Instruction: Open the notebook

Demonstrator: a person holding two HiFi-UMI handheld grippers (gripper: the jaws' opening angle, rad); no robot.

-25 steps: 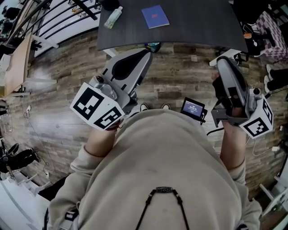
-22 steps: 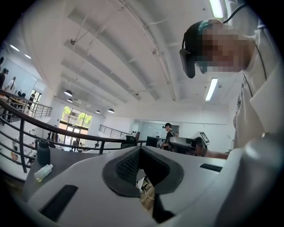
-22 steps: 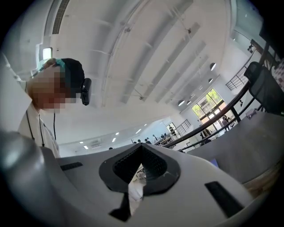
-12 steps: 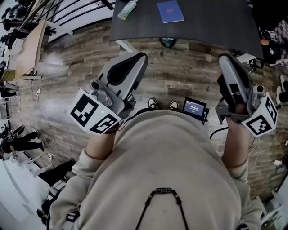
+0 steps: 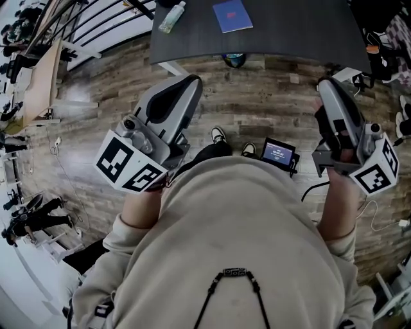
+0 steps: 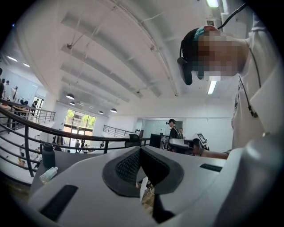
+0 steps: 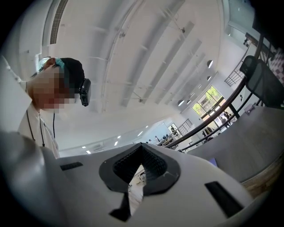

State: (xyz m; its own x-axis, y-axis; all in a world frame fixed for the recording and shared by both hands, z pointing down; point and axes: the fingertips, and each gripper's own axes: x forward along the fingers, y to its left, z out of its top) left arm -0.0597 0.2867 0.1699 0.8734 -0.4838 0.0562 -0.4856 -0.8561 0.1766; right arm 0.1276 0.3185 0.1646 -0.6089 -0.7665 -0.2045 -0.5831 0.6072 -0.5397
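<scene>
Much of the dark grey table (image 5: 289, 32) is cut off by the top of the head view, so only its near edge and left corner show, and a dark shape (image 5: 168, 2) at that cut is too clipped there to name. From the left gripper view it reads as a dark upright bottle (image 6: 48, 155) standing at the table's left end. The person's beige sweatshirt (image 5: 237, 244) fills the lower half of the head view and hides the floor beneath; two shoe tips (image 5: 219, 135) poke out past it onto the wood-plank floor (image 5: 96, 83). The small blue notebook (image 5: 232, 14) lies flat and closed on the table, back from the near edge and roughly mid-width, with a small reddish mark on its cover. It is well apart from both grippers. A clear plastic bottle with a pale cap (image 5: 171, 17) lies on its side left of the notebook, near the table's left edge; what it holds I cannot make out. The left gripper (image 5: 191, 81) is held over the floor short of the table, its ribbed pads (image 6: 128, 166) pressed together with nothing between them. The right gripper (image 5: 326, 85) hangs likewise short of the near edge, jaws closed and empty. A small lit screen (image 5: 277, 153) sits at the person's waist between the arms.
</scene>
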